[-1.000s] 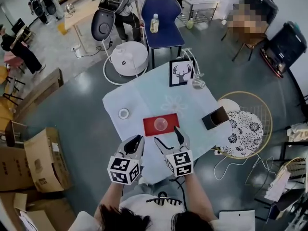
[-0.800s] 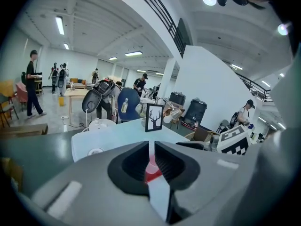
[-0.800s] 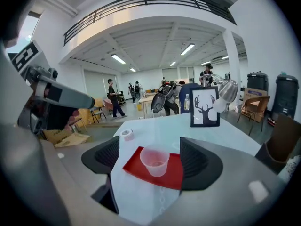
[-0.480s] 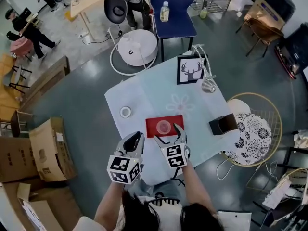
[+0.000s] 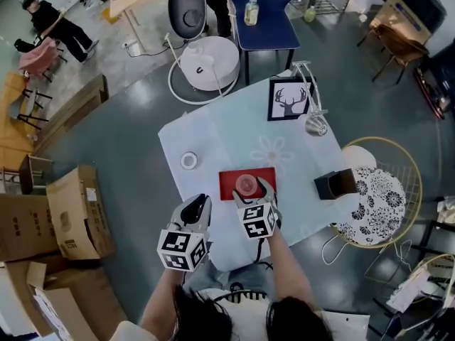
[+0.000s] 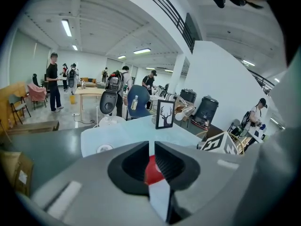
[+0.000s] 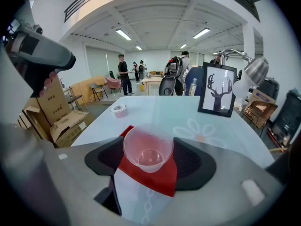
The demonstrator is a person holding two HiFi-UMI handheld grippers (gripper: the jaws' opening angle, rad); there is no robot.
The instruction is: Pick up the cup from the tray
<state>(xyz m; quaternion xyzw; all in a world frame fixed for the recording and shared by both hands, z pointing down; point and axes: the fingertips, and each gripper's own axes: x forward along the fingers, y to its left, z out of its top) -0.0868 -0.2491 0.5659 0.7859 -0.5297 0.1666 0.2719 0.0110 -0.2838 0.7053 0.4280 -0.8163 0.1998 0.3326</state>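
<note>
1. Head view: shows the right tongs [image 5: 252,190] lowered and pushed forward onto the red tray [image 5: 229,178], no longer hanging short of it over the front of the desk [image 5: 213,141] as a second ago. Sets one jaw on each side of the clear cup [image 5: 246,184], upright near the middle of the tray. Leaves the left tongs [image 5: 200,202] by the desk's front edge, off the tray to its left, in much the same spot as before.
2. Left gripper view: shows the left tongs [image 6: 151,149] clenched down to a thin slit, with nothing held. Gives only a sliver of the red tray [image 6: 151,172] through that slit. Suggests no part in the pick for this side.
3. Right gripper view: shows the right tongs [image 7: 148,160] released yet just narrowing, with the cup [image 7: 148,149] squarely between the jaws. Puts the pads close beside the rim on both sides, with no dent or squeeze visible in the thin wall. Keeps the cup's base down on the tray [image 7: 157,180].
4. Meaning for the task: approach finished, grasp under way, lift not yet begun. Calls for a little more closing, done gently given a plastic wall likely to flex. Calls then for a straight rise clear of the tray.
</note>
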